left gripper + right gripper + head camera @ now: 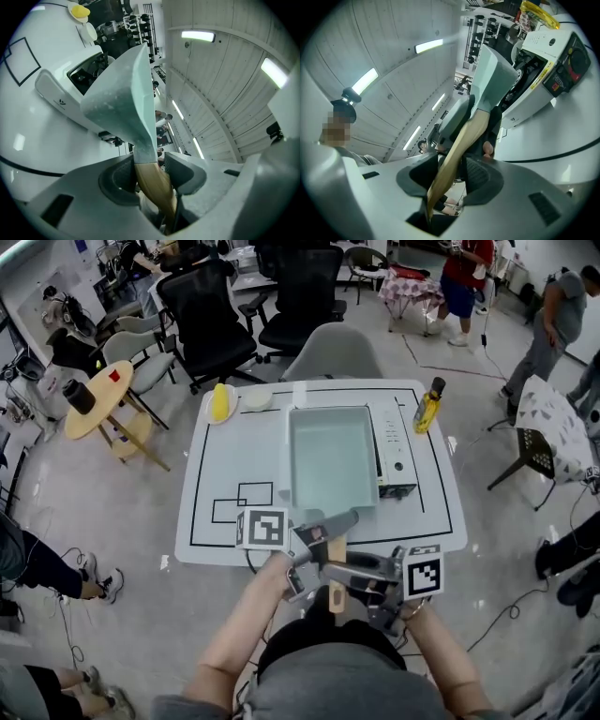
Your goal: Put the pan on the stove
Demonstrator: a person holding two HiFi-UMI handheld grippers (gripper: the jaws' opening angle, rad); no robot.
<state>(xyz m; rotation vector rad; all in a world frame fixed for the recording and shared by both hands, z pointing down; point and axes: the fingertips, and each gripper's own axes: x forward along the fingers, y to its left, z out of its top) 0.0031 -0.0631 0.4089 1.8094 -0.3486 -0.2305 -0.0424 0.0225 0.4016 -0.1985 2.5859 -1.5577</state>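
A pale green rectangular pan (333,460) lies over the left part of the white portable stove (397,461); I cannot tell if it rests on it. Its wooden handle (336,570) points toward me, past the table's front edge. My left gripper (317,542) is shut on the handle (152,183) close to the pan (126,93). My right gripper (361,575) is shut on the same handle (459,150) farther back. The stove's control panel (562,70) shows right of the pan (492,75) in the right gripper view.
On the white table (225,521) stand a yellow bottle (429,407) at the back right and a plate with a yellow thing (221,404) at the back left. Chairs (333,352) stand behind the table, and people (553,324) stand farther off.
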